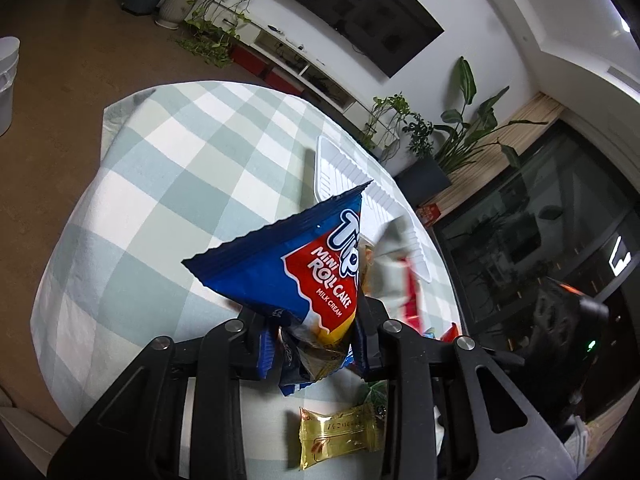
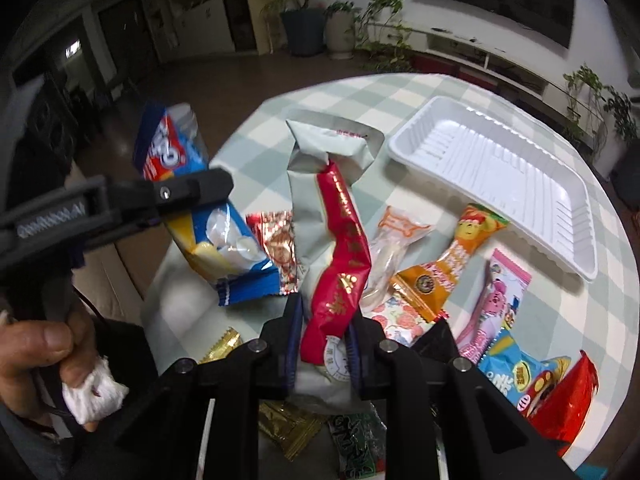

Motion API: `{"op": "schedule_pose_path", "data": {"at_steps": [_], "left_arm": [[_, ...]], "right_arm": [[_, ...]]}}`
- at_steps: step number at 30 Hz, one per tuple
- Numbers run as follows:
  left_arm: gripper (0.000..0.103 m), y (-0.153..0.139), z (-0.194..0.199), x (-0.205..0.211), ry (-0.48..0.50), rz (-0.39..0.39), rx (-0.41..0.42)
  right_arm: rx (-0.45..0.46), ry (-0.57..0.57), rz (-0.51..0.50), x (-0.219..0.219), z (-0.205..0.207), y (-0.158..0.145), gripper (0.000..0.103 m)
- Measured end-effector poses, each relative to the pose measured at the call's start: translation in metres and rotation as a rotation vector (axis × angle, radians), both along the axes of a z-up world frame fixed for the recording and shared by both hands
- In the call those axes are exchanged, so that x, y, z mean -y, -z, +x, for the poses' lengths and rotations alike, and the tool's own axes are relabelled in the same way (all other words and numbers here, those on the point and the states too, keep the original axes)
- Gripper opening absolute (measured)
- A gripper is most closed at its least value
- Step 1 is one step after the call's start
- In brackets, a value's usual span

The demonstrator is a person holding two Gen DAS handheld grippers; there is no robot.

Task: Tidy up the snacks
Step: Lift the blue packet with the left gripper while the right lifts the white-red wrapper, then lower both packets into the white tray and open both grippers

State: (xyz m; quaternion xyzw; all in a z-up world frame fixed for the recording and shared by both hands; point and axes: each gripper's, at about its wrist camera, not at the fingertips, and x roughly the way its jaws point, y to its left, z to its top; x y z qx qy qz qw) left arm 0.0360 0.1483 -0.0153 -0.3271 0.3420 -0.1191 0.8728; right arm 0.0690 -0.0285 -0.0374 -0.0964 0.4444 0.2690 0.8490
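My left gripper [image 1: 316, 344] is shut on a blue Tipo mini roll cake packet [image 1: 296, 264] and holds it above the checked tablecloth [image 1: 168, 168]. It also shows in the right wrist view [image 2: 188, 184], held by the left gripper's fingers [image 2: 196, 190]. My right gripper [image 2: 322, 344] is shut on a white snack packet with a red band [image 2: 336, 248], lifted over the snack pile. The white plastic tray [image 2: 500, 176] lies empty at the back right; it also shows in the left wrist view [image 1: 352, 176].
Several loose snacks lie on the table: an orange packet [image 2: 452, 264], a pink one [image 2: 500, 296], a red one [image 2: 572, 396], gold ones [image 1: 340, 436]. The round table's edge [image 1: 72, 240] drops to the floor. Plants and a TV cabinet stand behind.
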Motion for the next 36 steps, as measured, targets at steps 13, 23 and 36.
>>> {"op": "schedule_pose_path", "data": {"at_steps": [13, 23, 36], "left_arm": [[0.027, -0.069, 0.039, 0.018, 0.092, 0.072, 0.050], [0.028, -0.113, 0.214, 0.127, 0.347, 0.409, -0.077], [0.028, -0.005, 0.318, 0.190, 0.452, 0.578, -0.327]], "right_arm": [[0.088, 0.340, 0.342, 0.147, 0.045, -0.072, 0.022], [0.037, 0.478, 0.397, 0.213, 0.160, -0.076, 0.022], [-0.123, 0.452, 0.301, 0.214, 0.202, -0.001, 0.022]]}}
